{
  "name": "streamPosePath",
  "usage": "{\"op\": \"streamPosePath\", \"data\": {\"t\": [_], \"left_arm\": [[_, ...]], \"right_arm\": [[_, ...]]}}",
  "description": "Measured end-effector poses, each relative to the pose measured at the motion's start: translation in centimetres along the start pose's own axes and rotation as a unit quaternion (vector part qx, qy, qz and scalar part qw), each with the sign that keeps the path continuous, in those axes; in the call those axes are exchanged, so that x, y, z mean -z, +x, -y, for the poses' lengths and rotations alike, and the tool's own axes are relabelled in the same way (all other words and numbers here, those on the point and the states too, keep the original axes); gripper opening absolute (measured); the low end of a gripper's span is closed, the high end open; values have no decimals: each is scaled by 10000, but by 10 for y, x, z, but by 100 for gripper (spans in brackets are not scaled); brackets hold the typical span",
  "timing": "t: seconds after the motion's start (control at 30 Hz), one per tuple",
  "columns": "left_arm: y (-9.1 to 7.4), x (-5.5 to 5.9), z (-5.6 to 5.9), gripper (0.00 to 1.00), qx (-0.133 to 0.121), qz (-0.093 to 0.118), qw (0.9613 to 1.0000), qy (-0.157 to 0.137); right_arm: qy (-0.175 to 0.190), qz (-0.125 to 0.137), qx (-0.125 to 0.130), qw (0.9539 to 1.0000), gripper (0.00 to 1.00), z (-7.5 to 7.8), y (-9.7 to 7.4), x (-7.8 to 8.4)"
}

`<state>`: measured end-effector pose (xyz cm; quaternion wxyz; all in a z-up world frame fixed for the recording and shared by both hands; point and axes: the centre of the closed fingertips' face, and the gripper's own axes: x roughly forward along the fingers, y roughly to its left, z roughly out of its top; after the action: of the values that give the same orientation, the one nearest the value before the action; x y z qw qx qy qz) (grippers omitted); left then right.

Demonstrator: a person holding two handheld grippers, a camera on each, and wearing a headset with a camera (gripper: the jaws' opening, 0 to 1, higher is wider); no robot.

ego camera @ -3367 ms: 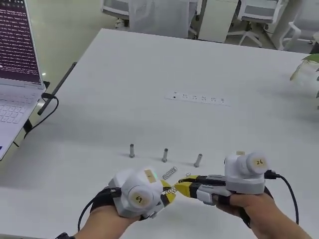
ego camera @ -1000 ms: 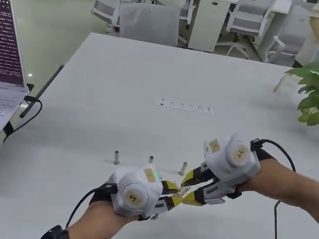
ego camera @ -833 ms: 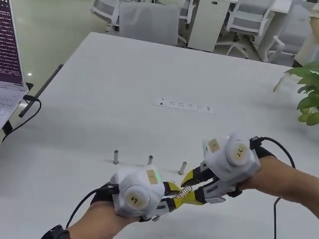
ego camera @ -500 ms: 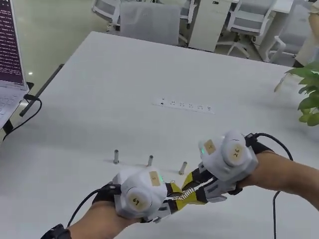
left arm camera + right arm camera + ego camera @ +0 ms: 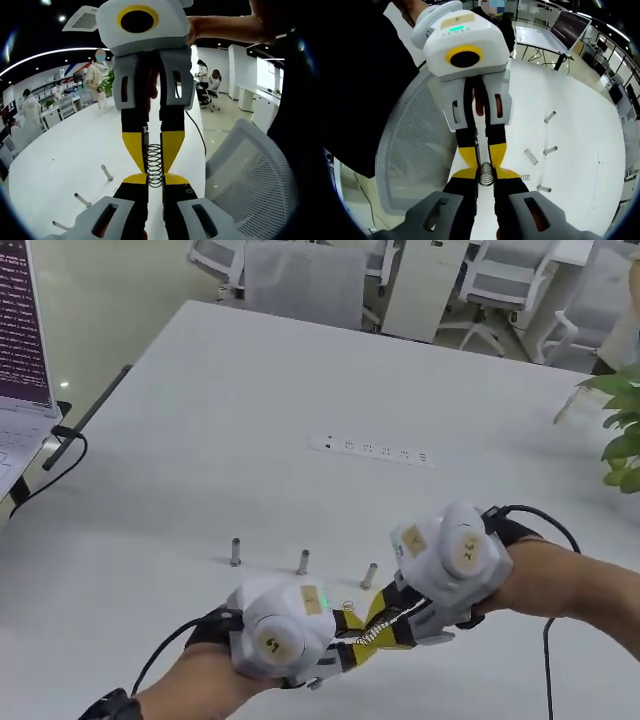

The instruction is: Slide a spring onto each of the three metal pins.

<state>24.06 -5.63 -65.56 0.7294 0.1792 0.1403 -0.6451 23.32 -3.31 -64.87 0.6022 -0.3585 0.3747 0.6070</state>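
Note:
One small steel spring (image 5: 368,633) is held between my two grippers, just above the white table (image 5: 250,420). My left gripper (image 5: 350,642) is shut on one end and my right gripper (image 5: 386,624) is shut on the other, yellow tips nearly meeting. In the left gripper view the spring (image 5: 155,165) runs from my own jaws up into the right gripper (image 5: 155,149). In the right gripper view the spring (image 5: 486,173) shows end-on. Three bare metal pins (image 5: 236,551) (image 5: 303,561) (image 5: 369,575) stand in a row just beyond. Two loose springs (image 5: 531,156) (image 5: 525,177) lie near the pins.
A white power strip (image 5: 375,450) lies mid-table. An open laptop (image 5: 18,350) and a black cable (image 5: 70,445) sit at the left edge. A green plant (image 5: 622,430) stands at the right. Office chairs (image 5: 305,280) stand beyond the far edge.
The right gripper has rolled and shifted left toward the left gripper. The spring has stayed pinched between the two sets of tips. The pins have not moved.

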Motion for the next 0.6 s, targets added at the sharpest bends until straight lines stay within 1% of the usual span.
{"op": "streamPosePath", "data": {"t": [0.1,0.33,0.5,0.6], "left_arm": [[-1,2,-1,2,-25,-3,10000,-14],[-9,9,-7,3,-138,-33,9998,-100],[-17,18,-12,3,-243,-100,9995,-157],[-22,21,-16,4,-324,-124,9992,-206]], "right_arm": [[-29,-4,-2,10000,8,1,3,-2],[3,87,11,10000,8,7,10,-9],[26,163,-44,9999,8,12,16,-15],[-25,138,-23,9999,8,15,18,-17]]}}
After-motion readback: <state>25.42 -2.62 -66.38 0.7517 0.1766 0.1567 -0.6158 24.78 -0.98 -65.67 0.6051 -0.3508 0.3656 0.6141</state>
